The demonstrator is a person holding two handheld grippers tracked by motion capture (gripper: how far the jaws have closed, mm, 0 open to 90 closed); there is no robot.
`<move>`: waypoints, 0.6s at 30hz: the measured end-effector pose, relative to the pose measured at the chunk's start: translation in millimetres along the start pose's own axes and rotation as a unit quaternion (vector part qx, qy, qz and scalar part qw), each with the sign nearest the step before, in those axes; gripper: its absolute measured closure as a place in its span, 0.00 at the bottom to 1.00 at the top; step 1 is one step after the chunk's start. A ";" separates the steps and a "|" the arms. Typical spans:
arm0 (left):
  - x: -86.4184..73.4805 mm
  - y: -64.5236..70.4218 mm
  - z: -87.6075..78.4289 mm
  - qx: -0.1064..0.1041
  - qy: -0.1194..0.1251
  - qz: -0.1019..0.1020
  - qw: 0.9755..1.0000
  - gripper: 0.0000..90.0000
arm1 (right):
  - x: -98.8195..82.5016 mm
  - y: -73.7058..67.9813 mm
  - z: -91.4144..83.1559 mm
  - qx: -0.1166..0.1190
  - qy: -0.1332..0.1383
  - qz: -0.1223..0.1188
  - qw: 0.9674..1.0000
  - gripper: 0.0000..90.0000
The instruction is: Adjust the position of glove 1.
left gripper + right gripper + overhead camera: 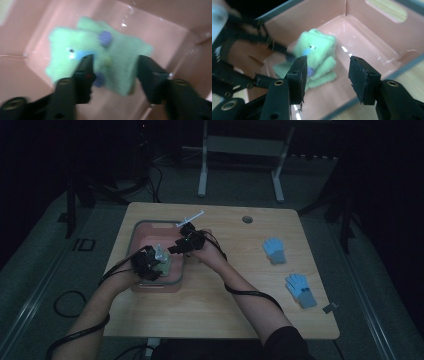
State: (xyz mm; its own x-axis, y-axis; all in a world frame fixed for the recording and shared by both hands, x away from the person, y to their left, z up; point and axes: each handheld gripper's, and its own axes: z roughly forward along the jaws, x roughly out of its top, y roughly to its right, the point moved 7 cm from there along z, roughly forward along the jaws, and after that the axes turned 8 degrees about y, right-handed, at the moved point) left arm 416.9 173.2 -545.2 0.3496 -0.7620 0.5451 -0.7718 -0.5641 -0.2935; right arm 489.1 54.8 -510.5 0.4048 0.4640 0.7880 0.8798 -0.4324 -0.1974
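Pink bin (134,236) sits on the left half of the wooden surface (225,310); inside it lies the green glove (317,58), folded or stacked in about 3 soft layers on the bin floor, with small blue and purple trim. Left gripper (146,263) hangs over the near end of the bin, its fingers (83,72) standing apart, nothing pressed between them; in the left gripper view the green glove (100,53) lies just beyond and between the tips, spreading wider than the gap. Right gripper (184,242) is at the bin's right rim, fingers (297,75) also spread and empty; in its own view the glove lies ahead and to the left of the fingers, down on the bin floor, clearly apart from them. Judgement: the left gripper is the nearer and better lined up. Long axis of the glove: cannot tell, the left gripper view is blurred. The right gripper view gives the stacking of the layers and the bin wall (317,15) behind them; the high view gives neither, but adds 2 blue gloves (274,251) lying well apart on the right of the surface.
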 end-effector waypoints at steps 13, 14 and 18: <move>29.8 5.3 -20.2 0.020 0.069 -0.057 0.996 0.11 | -14.8 4.1 -51.6 -0.011 0.030 -0.019 0.999 0.51; 32.3 6.7 -20.5 0.020 0.072 -0.061 0.995 0.10 | -16.6 4.9 -54.5 -0.012 0.032 -0.018 0.999 0.51; 44.1 15.1 -21.2 0.012 0.089 -0.070 0.993 0.09 | -25.2 8.0 -64.5 -0.013 0.031 -0.019 0.999 0.52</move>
State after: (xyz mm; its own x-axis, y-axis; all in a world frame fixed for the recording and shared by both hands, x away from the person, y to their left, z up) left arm 409.4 137.8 -508.9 0.3523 -0.6081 0.7114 -0.7080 -0.6703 -0.2223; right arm 469.8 -10.2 -494.4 0.3548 0.4315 0.8294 0.8870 -0.4357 -0.1528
